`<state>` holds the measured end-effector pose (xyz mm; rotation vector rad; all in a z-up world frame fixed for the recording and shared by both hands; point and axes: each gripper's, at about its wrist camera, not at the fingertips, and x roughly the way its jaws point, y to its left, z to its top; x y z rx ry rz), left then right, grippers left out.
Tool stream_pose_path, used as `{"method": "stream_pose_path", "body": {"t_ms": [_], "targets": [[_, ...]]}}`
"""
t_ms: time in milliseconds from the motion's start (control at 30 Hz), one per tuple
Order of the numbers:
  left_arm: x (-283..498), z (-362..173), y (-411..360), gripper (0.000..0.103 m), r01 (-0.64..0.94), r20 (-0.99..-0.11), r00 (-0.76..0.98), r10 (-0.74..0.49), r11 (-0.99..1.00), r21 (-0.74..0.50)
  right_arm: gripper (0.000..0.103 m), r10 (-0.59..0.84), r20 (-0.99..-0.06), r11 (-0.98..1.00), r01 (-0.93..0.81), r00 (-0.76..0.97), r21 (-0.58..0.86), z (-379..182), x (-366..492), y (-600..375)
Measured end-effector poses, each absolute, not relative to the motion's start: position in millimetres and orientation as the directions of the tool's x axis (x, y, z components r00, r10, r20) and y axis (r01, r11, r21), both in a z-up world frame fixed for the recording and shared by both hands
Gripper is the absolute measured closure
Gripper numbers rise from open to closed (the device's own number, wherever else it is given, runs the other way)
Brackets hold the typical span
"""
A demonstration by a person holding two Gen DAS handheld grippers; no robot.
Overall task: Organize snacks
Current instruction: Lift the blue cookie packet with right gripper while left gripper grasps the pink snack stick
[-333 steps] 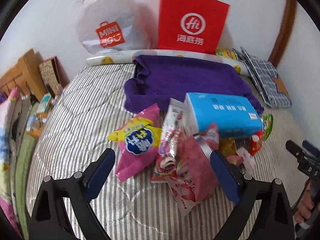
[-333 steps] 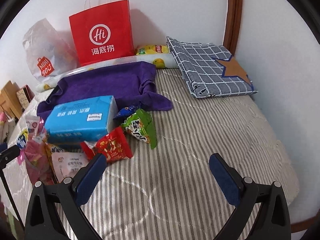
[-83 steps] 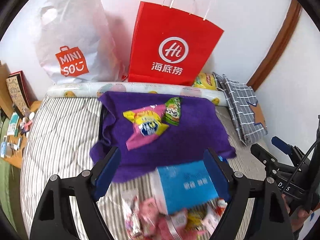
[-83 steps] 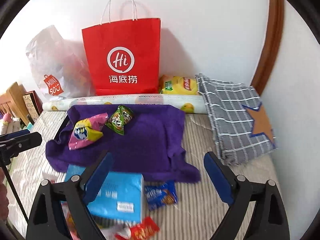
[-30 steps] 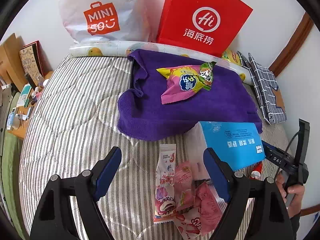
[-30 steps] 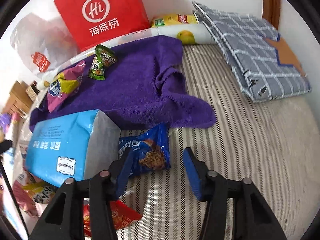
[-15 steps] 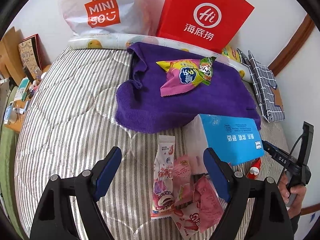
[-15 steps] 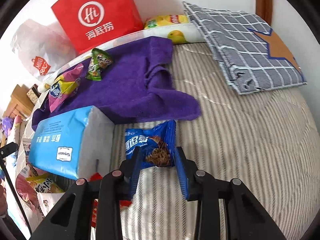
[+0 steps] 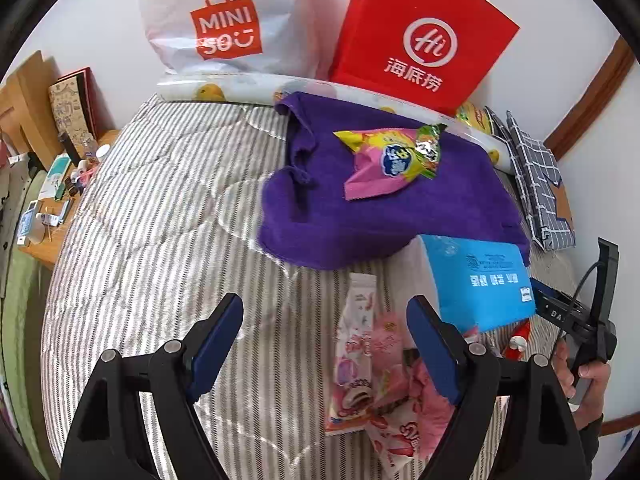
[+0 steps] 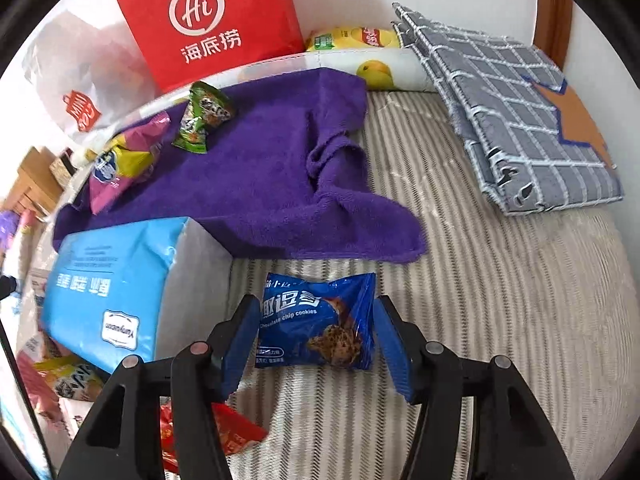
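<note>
My right gripper [image 10: 316, 334] is shut on a blue chocolate chip cookie packet [image 10: 316, 320], held just above the striped bed. A purple towel [image 10: 256, 168] lies further back with a pink and yellow snack bag [image 10: 120, 160] and a green snack packet [image 10: 202, 118] on it; the towel [image 9: 400, 216] and the pink and yellow bag [image 9: 384, 164] also show in the left wrist view. My left gripper [image 9: 326, 330] is open and empty above the bed, with pink snack packets [image 9: 360, 360] lying between and below its fingers.
A blue tissue pack [image 10: 116, 280] lies left of the cookie packet. A red paper bag [image 10: 208, 20] and a white plastic bag [image 9: 224, 20] stand at the wall. A grey checked cloth [image 10: 520, 128] lies at the right. A red packet [image 10: 216, 432] lies under my right gripper.
My right gripper has closed onto the blue cookie packet and now grips its two sides. My left gripper has stayed open and shifted only a little.
</note>
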<state>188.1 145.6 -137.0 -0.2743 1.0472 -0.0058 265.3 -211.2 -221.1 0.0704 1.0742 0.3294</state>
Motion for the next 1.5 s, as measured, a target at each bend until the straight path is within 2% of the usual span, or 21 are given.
{"method": "stream_pose_path", "body": {"t_ms": [267,333,400,600,933,1000,1067,1133,1267,1500], "targets": [[190.5,-142.7,154.8,0.02,-0.159,-0.859,0.494,-0.132,0.958,-0.239,0.041,0.337,-0.852,0.931,-0.275,0.401,0.239,-224.1,265.3,-209.3],[190.0,-143.5,155.3,0.02,-0.164,-0.861,0.491,-0.129,0.958,-0.237,0.045,0.338,-0.85,0.93,-0.282,0.403,0.236,-223.4,264.6,-209.3],[188.6,-144.0,155.8,0.02,-0.164,-0.862,0.489,-0.132,0.957,-0.24,0.057,0.341,-0.851,0.928,-0.288,0.399,0.237,-221.9,262.4,-210.9],[185.7,-144.0,155.8,0.02,-0.163,-0.861,0.49,-0.133,0.957,-0.24,0.056,0.299,-0.862,0.951,-0.209,0.41,0.23,-220.4,256.9,-238.8],[182.8,-145.9,145.3,0.02,-0.142,-0.863,0.483,-0.146,0.96,-0.242,0.046,0.291,-0.865,0.951,-0.224,0.409,0.215,-222.3,245.5,-234.6],[181.7,-145.7,144.8,0.02,-0.14,-0.863,0.483,-0.145,0.961,-0.24,0.037,0.279,-0.862,0.952,-0.236,0.423,0.193,-223.8,244.5,-229.3],[181.2,-146.1,145.3,0.02,-0.142,-0.864,0.482,-0.143,0.961,-0.238,0.032,0.267,-0.86,0.954,-0.248,0.434,0.17,-225.3,244.3,-222.6],[180.5,-147.1,146.5,0.02,-0.145,-0.865,0.482,-0.14,0.961,-0.237,0.032,0.235,-0.856,0.96,-0.246,0.46,0.132,-227.3,243.9,-217.9],[180.4,-152.1,148.7,0.02,-0.148,-0.867,0.477,-0.143,0.96,-0.239,0.052,0.187,-0.844,0.968,-0.242,0.502,0.071,-227.3,242.2,-216.5],[182.6,-163.9,137.6,0.02,-0.103,-0.88,0.448,-0.159,0.968,-0.228,0.052,0.162,-0.837,0.976,-0.211,0.523,0.058,-220.7,231.9,-230.7]]}}
